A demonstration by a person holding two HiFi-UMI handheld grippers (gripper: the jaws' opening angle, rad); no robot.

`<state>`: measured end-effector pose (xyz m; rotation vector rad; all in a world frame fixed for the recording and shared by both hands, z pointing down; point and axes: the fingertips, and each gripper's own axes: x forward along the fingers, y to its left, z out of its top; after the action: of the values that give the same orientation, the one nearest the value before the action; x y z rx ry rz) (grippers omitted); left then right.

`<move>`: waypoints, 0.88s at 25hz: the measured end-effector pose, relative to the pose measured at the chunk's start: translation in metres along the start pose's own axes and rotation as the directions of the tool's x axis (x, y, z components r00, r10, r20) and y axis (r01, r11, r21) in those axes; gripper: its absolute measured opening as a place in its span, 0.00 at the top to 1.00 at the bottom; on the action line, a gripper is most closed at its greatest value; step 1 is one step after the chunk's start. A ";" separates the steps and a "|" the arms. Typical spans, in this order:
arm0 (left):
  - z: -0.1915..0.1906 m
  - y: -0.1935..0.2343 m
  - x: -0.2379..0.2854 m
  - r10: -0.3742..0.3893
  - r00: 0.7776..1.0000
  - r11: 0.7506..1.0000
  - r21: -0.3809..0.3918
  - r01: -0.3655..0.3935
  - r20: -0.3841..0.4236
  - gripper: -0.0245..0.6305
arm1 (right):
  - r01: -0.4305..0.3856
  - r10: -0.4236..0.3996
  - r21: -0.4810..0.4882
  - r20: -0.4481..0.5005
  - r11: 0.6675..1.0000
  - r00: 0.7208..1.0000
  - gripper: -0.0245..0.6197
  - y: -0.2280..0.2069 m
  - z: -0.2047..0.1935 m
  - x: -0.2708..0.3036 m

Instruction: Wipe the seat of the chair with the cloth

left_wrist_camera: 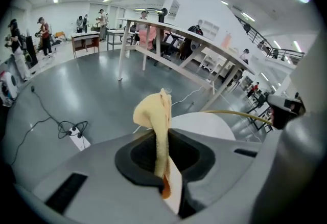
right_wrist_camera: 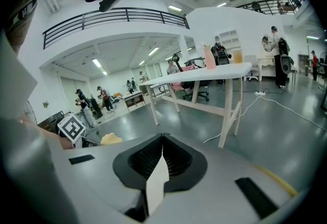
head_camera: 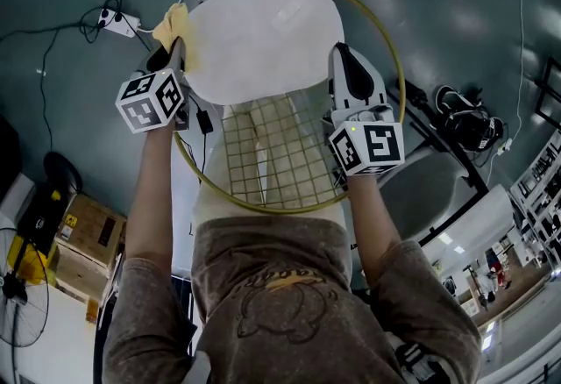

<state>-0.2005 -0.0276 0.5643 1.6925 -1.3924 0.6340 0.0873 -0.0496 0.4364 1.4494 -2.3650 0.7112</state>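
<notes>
Standing behind a white-seated chair, I hold the left gripper (head_camera: 178, 47) at the left rim of the seat (head_camera: 263, 36), its jaws clamped together on a yellow cloth (head_camera: 172, 23). The cloth sticks out past the jaw tips, away from me and towards the far left, and overlaps the seat's edge; I cannot tell whether it is pressed onto the surface. In the left gripper view it is a narrow folded strip, its long axis running straight out along the jaws and its free end curled over to the left.

The right gripper (head_camera: 343, 53) is at the seat's right edge, just inside the gold hoop (head_camera: 400, 84) that rings the chair. Its jaws are brought together with nothing between them, and it points away from me, roughly parallel to the left one. The rounded seat spreads between the two grippers, broader from side to side than front to back. The wire-grid backrest (head_camera: 280, 154) lies below it in the head view, closest to my body.

A white power strip (head_camera: 119, 21) and its cables lie on the grey floor beyond the cloth. A long white table (right_wrist_camera: 204, 75) stands ahead in the right gripper view.
</notes>
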 end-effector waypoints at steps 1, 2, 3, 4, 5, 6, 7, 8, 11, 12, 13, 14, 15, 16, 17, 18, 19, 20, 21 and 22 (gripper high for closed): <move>0.000 -0.014 0.003 -0.025 1.000 1.000 0.002 0.025 0.003 0.89 | 0.004 -0.004 0.001 0.000 1.000 1.000 0.92 -0.001 0.000 0.000; -0.001 -0.028 0.006 -0.050 0.999 0.999 0.006 0.050 0.004 0.89 | 0.006 -0.006 0.001 0.001 1.000 1.000 0.92 -0.002 0.000 -0.001; -0.003 -0.042 0.011 -0.076 0.997 0.997 0.011 0.076 0.001 0.89 | 0.007 -0.007 -0.001 0.001 1.000 1.000 0.92 -0.002 0.000 -0.001; -0.006 -0.057 0.016 -0.102 0.995 0.995 0.015 0.102 -0.004 0.89 | 0.008 -0.008 -0.002 0.002 1.000 1.000 0.92 -0.002 0.000 -0.001; -0.009 -0.072 0.022 -0.131 0.991 0.991 0.017 0.131 -0.011 0.89 | 0.009 -0.009 -0.004 0.002 1.000 1.000 0.92 -0.003 0.000 -0.002; -0.012 -0.087 0.027 -0.161 0.987 0.987 0.019 0.161 -0.019 0.89 | 0.010 -0.010 -0.006 0.002 1.000 1.000 0.92 -0.004 -0.001 -0.003; -0.016 -0.103 0.033 -0.191 0.981 0.981 0.024 0.192 -0.029 0.89 | 0.011 -0.011 -0.006 0.002 1.000 1.000 0.92 -0.004 -0.001 -0.003; -0.019 -0.119 0.038 -0.222 0.974 0.974 0.029 0.223 -0.037 0.89 | 0.013 -0.013 -0.006 0.003 1.000 1.000 0.92 -0.005 0.000 -0.004; -0.023 -0.163 0.049 -0.303 0.952 0.952 0.032 0.305 -0.045 0.89 | 0.024 -0.024 -0.003 0.005 1.000 1.000 0.92 -0.007 0.001 -0.007; -0.024 -0.176 0.052 -0.326 0.944 0.945 0.028 0.327 -0.044 0.89 | 0.027 -0.027 -0.003 0.005 1.000 1.000 0.92 -0.008 0.002 -0.008; -0.025 -0.189 0.056 -0.347 0.937 0.937 0.024 0.348 -0.042 0.89 | 0.030 -0.030 -0.004 0.006 1.000 1.000 0.92 -0.010 0.003 -0.009; -0.025 -0.203 0.060 -0.366 0.930 0.930 0.024 0.367 -0.041 0.89 | 0.032 -0.032 -0.004 0.008 0.999 0.999 0.92 -0.014 0.004 -0.010; -0.025 -0.219 0.067 -0.385 0.922 0.922 0.025 0.386 -0.040 0.89 | 0.035 -0.035 -0.004 0.009 0.999 0.999 0.92 -0.021 0.005 -0.012; -0.026 -0.238 0.075 -0.404 0.914 0.914 0.026 0.405 -0.040 0.89 | 0.039 -0.039 -0.003 0.010 0.999 0.999 0.92 -0.032 0.006 -0.015; -0.026 -0.255 0.082 -0.422 0.906 0.906 0.025 0.424 -0.039 0.89 | 0.044 -0.044 -0.003 0.010 0.999 0.999 0.92 -0.042 0.006 -0.018; -0.027 -0.269 0.087 -0.440 0.897 0.897 0.024 0.441 -0.038 0.89 | 0.049 -0.049 -0.002 0.012 0.999 0.999 0.92 -0.047 0.007 -0.020; -0.028 -0.275 0.088 -0.456 0.889 0.889 0.023 0.456 -0.036 0.89 | 0.054 -0.054 -0.002 0.014 0.999 0.998 0.92 -0.046 0.009 -0.022; -0.029 -0.277 0.087 -0.468 0.883 0.883 0.024 0.469 -0.035 0.89 | 0.059 -0.059 -0.001 0.018 0.998 0.998 0.92 -0.039 0.011 -0.022; -0.030 -0.277 0.086 -0.476 0.879 0.879 0.026 0.477 -0.037 0.89 | 0.064 -0.064 -0.001 0.020 0.998 0.998 0.92 -0.033 0.013 -0.023; -0.032 -0.279 0.087 -0.480 0.876 0.876 0.029 0.482 -0.042 0.89 | 0.070 -0.070 0.000 0.022 0.998 0.997 0.92 -0.029 0.015 -0.023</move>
<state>0.0929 -0.0374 0.5725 1.9531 -0.8801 0.4001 0.1242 -0.0510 0.4205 1.5389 -2.3183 0.6795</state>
